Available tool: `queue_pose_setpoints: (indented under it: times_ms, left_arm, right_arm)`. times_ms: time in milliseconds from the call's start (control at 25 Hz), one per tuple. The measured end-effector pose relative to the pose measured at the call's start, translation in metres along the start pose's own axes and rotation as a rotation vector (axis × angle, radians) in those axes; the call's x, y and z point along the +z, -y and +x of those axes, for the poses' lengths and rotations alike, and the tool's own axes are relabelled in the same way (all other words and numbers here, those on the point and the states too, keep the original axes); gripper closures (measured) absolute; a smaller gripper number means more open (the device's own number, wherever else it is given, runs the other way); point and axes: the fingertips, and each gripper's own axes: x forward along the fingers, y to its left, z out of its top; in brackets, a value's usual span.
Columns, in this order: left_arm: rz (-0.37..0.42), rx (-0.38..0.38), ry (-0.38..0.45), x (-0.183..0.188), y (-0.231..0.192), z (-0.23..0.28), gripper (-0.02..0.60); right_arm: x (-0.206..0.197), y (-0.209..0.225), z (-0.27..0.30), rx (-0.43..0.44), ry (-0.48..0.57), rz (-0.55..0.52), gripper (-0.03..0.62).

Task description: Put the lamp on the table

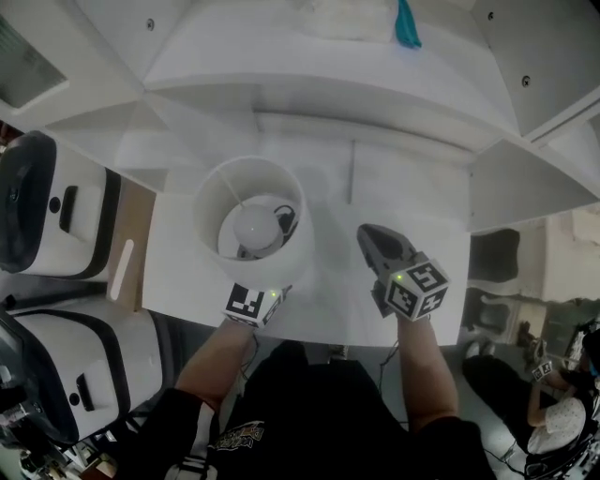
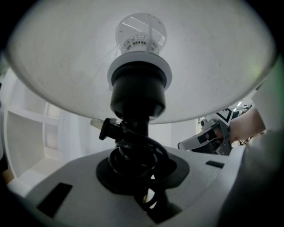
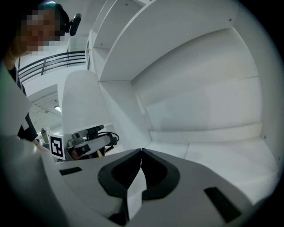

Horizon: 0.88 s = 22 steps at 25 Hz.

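Note:
The lamp [image 1: 214, 202] has a white drum shade, a bulb [image 1: 255, 225] and a black stem [image 2: 135, 142] with its cord wound round it. It stands upright over the left part of the white table [image 1: 328, 305]. My left gripper [image 2: 138, 166] is shut on the stem below the socket; in the head view only its marker cube [image 1: 253, 303] shows under the shade. My right gripper [image 1: 367, 234] hovers over the table to the right of the lamp, apart from it. Its jaws meet at the tips with nothing between them [image 3: 141, 153]. The lamp's foot is hidden.
White shelf walls [image 1: 525, 178] enclose the table at the back and right. A teal thing [image 1: 406, 23] lies on the shelf above. White-and-black machines [image 1: 47, 206] stand at the left. A person [image 1: 553, 403] sits at the lower right.

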Motion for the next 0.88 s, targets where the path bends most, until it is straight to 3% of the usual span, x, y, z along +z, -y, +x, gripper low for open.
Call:
queue_pose_setpoints:
  times_ms: [880]
  left_arm:
    - [0.009,0.018,0.021,-0.033,-0.044,0.079,0.489]
  right_arm:
    - [-0.023,0.033,0.022,-0.044,-0.050,0.063,0.568]
